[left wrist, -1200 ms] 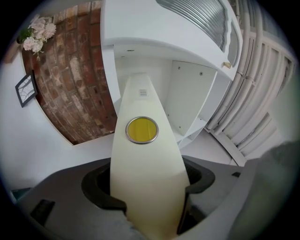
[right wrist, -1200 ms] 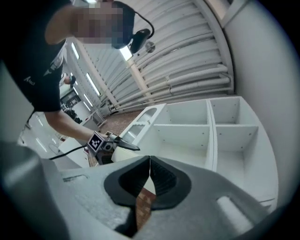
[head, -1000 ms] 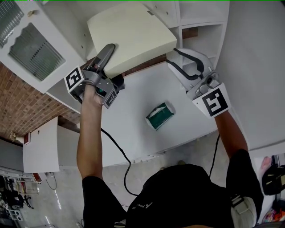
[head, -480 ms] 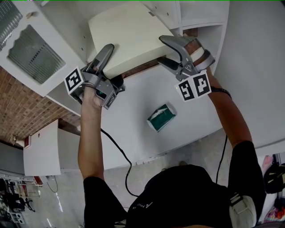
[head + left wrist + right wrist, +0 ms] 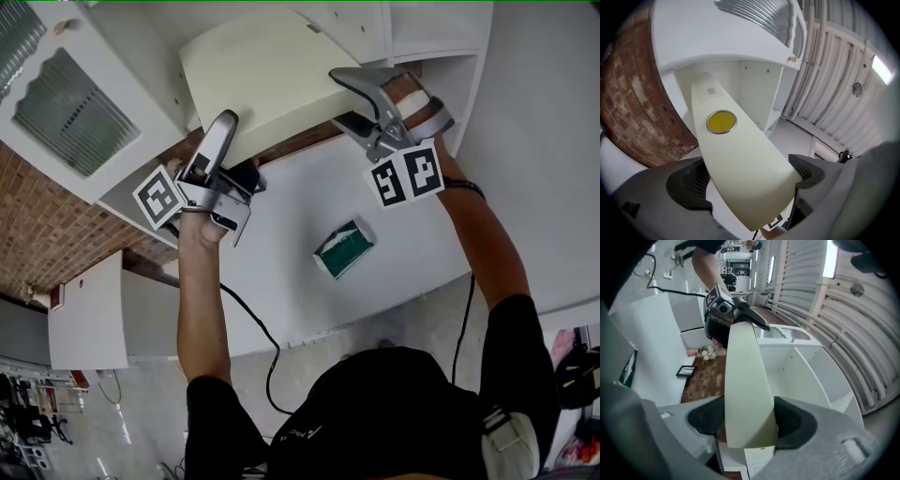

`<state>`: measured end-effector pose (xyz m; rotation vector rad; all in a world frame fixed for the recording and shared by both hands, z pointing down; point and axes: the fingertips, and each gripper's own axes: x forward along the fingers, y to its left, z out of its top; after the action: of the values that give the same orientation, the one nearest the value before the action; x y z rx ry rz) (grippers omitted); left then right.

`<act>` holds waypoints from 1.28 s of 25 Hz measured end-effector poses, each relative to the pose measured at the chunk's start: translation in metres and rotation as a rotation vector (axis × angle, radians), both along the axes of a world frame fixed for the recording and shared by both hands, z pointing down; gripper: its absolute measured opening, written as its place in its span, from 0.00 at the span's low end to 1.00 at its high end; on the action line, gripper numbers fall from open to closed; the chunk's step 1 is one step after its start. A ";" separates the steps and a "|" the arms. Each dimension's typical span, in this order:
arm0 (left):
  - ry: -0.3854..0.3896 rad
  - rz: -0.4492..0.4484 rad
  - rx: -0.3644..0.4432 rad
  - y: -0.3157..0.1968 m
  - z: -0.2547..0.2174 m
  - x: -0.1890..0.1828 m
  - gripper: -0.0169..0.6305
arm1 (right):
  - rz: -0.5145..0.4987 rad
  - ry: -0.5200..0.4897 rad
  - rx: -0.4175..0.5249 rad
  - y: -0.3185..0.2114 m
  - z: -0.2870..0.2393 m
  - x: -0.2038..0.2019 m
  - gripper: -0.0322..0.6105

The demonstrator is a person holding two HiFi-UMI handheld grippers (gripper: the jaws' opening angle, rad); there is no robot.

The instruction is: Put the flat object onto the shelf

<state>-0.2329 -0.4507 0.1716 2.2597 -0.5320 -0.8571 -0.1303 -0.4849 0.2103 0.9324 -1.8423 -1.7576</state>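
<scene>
A thick cream flat object [image 5: 267, 75] is held up against the white shelf unit [image 5: 412, 37]; one of its faces carries a yellow disc [image 5: 722, 122]. My left gripper [image 5: 223, 139] is at its near-left corner. Its jaws are opening, and the corner [image 5: 750, 180] sits between them with the pads loose. My right gripper [image 5: 339, 98] straddles the right edge. Those jaws are closing, and both pads [image 5: 792, 420] touch the cream edge [image 5: 745, 394]. The left gripper [image 5: 726, 310] shows at the far end in the right gripper view.
A green tissue pack [image 5: 344, 248] lies on the white table [image 5: 281, 272] below the object. A black cable [image 5: 248, 314] hangs off the table's front edge. A white cabinet with a ribbed panel [image 5: 66, 103] is at the left, above red brick [image 5: 47, 225].
The right gripper swung in from the right and closed around the object's right edge. The left gripper slid back down-left a little and its jaws widened.
</scene>
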 end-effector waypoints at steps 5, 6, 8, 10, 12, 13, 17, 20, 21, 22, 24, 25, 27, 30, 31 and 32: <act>0.131 -0.041 0.088 0.020 0.000 -0.028 0.82 | 0.004 0.032 -0.028 0.000 -0.002 -0.010 0.53; 0.138 -0.051 0.103 0.024 0.000 -0.033 0.82 | 0.006 0.033 -0.034 0.000 -0.003 -0.011 0.53; 0.077 -0.096 0.130 0.031 0.007 -0.034 0.82 | 0.009 0.034 -0.047 -0.002 -0.005 -0.012 0.53; -0.029 -0.170 0.157 0.036 0.016 -0.032 0.82 | 0.013 0.034 -0.065 -0.003 -0.007 -0.013 0.53; -0.113 -0.234 0.185 0.041 0.022 -0.030 0.82 | 0.019 0.037 -0.085 -0.005 -0.008 -0.015 0.53; -0.151 -0.262 0.200 0.043 0.024 -0.029 0.82 | 0.024 0.039 -0.094 -0.007 -0.009 -0.017 0.53; -0.331 -0.381 0.252 0.045 0.033 -0.026 0.82 | 0.038 0.055 -0.118 -0.014 -0.012 -0.023 0.53; -0.469 -0.467 0.308 0.047 0.036 -0.022 0.82 | 0.054 0.063 -0.128 -0.017 -0.014 -0.027 0.53; -0.510 -0.491 0.333 0.049 0.036 -0.020 0.82 | 0.059 0.064 -0.131 -0.017 -0.015 -0.028 0.53; -0.543 -0.509 0.359 0.051 0.035 -0.018 0.81 | 0.063 0.064 -0.134 -0.017 -0.015 -0.030 0.53; -0.594 -0.528 0.416 0.055 0.030 -0.014 0.81 | 0.069 0.067 -0.138 -0.019 -0.016 -0.032 0.53; -0.618 -0.536 0.446 0.057 0.027 -0.011 0.81 | 0.071 0.067 -0.140 -0.021 -0.017 -0.034 0.53; -0.661 -0.553 0.499 0.061 0.023 -0.007 0.81 | 0.073 0.068 -0.142 -0.024 -0.016 -0.036 0.53; -0.680 -0.565 0.553 0.067 0.018 -0.003 0.81 | 0.072 0.067 -0.144 -0.028 -0.016 -0.039 0.53; -0.677 -0.565 0.565 0.069 0.017 -0.003 0.80 | 0.072 0.067 -0.146 -0.030 -0.016 -0.040 0.53; -0.675 -0.566 0.574 0.072 0.017 -0.002 0.80 | 0.071 0.067 -0.148 -0.031 -0.016 -0.041 0.53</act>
<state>-0.2352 -0.3790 0.1885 2.9927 -1.4336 -0.5047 -0.1710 -0.5160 0.1942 0.8600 -1.8450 -1.5675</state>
